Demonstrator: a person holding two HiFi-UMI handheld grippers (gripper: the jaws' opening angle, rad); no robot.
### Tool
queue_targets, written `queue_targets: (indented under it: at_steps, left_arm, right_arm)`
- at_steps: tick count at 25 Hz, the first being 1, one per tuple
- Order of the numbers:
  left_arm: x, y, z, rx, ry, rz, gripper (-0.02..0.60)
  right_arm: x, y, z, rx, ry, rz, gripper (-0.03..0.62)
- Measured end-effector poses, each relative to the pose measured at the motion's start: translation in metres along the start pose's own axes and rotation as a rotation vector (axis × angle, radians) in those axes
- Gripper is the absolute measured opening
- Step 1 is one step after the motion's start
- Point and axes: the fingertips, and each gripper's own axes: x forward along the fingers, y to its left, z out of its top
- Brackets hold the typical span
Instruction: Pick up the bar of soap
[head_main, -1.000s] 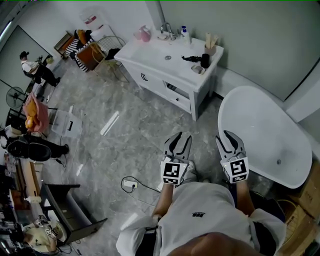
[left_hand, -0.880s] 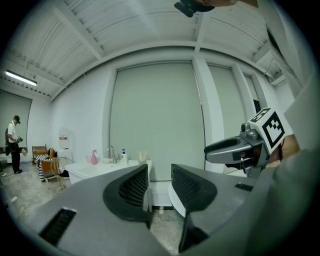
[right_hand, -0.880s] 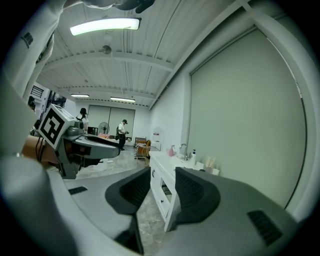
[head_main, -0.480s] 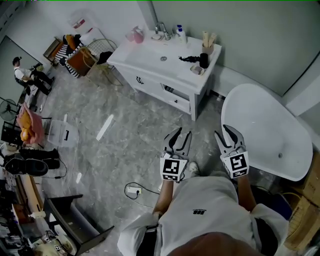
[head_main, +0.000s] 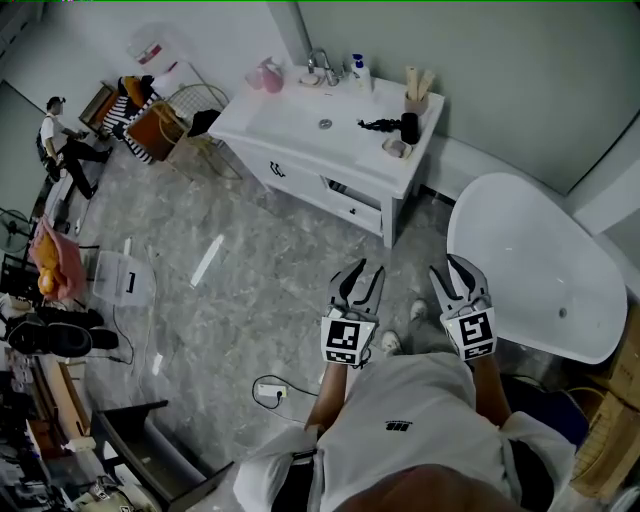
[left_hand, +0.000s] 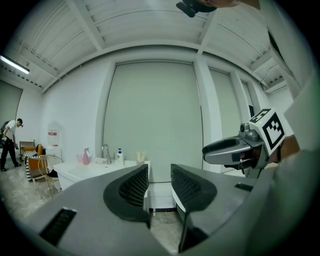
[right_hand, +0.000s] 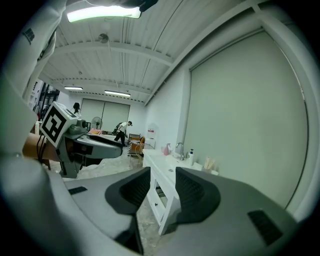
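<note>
From above, the left gripper and right gripper hang over the floor, well apart from the vanity, where what looks like the bar of soap sits. Left gripper view: jaws closed, empty. Right gripper view: the same. Nothing is done yet; approach and grasp are left.

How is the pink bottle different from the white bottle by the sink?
The pink spray bottle is pink all over; the white pump bottle is white with blue. In the head view, the pink spray bottle stands left of the metal tap; the white pump bottle stands right of it. Both stand upright on the white vanity top.
</note>
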Motion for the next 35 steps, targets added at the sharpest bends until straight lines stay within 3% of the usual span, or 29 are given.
queue_targets:
  at_steps: [24, 35]
  left_arm:
    - [0.135, 0.062, 0.006, 0.000, 0.052, -0.020, 0.152]
    - [0.199, 0.086, 0.011, -0.002, 0.091, 0.063, 0.149]
  right_arm:
    - [0.125, -0.095, 0.000, 0.030, 0.022, 0.027, 0.152]
    - [0.185, -0.149, -0.001, 0.049, 0.026, 0.102, 0.152]
